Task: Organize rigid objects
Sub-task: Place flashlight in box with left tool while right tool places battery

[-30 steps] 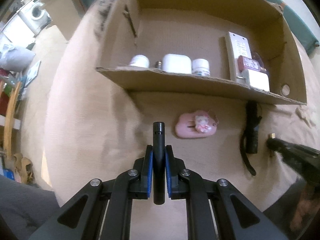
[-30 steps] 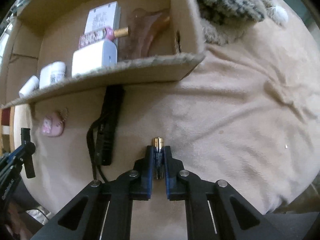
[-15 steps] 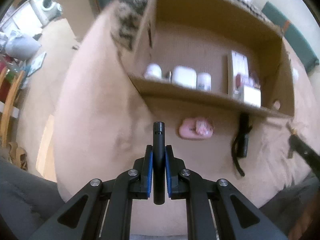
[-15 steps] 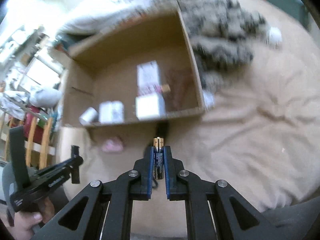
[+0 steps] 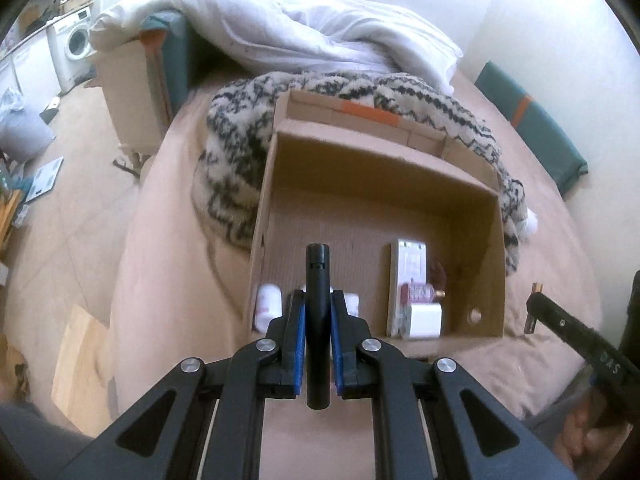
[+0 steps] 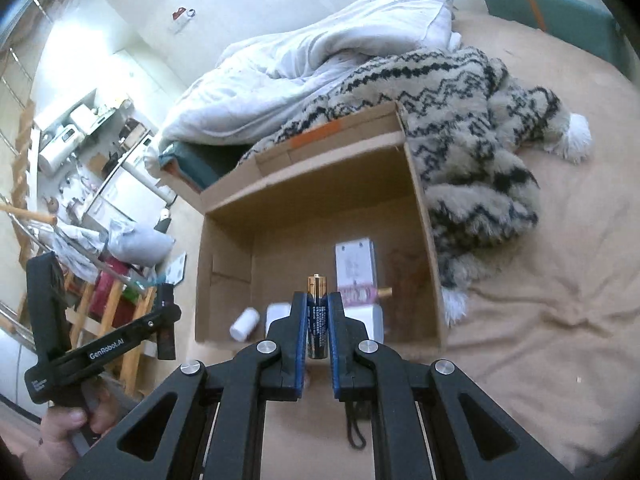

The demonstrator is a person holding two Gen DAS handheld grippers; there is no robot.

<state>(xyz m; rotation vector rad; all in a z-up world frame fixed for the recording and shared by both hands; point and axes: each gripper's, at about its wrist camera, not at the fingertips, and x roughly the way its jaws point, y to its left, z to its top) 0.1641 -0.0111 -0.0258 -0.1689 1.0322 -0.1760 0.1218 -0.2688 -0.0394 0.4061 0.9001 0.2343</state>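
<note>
Step now: both grippers carry a small thing toward the cardboard box (image 5: 492, 264). This looks like the carrying part, just before the drop.
Left gripper (image 5: 318, 320): its fingers are squeezed tight on a black stick (image 5: 317, 300), at the bottom middle of the left view. The stick points up in the picture, in front of the box's near wall.
Right gripper (image 6: 317, 322): its fingers are squeezed tight on a battery (image 6: 317, 316), at the bottom middle of the right view. The gold end of the battery sticks out on top.
Box: it sits open on the tan bed cover (image 6: 540, 340), in the middle of both views. A fuzzy zigzag blanket (image 6: 472, 160) lies beside it and behind it.
Already inside: a white booklet (image 5: 408, 268), a white block (image 5: 426, 318), a pink bottle (image 5: 418, 292) and a small white jar (image 6: 245, 324) lie near the front wall.
Next move, my guess: bring each gripper over the open top, lower it past the wall, find a bare spot, then let go. The back half of the box floor looks bare.
Hard to see: the left gripper hides some white things at the front of the box. A brownish thing in the right corner of the box is too blurry to name. A black cord (image 6: 354, 428) peeks out under the right gripper, mostly hidden.
Cut off: only a hand (image 6: 60, 436) of the person shows, in the lower left of the right view.
</note>
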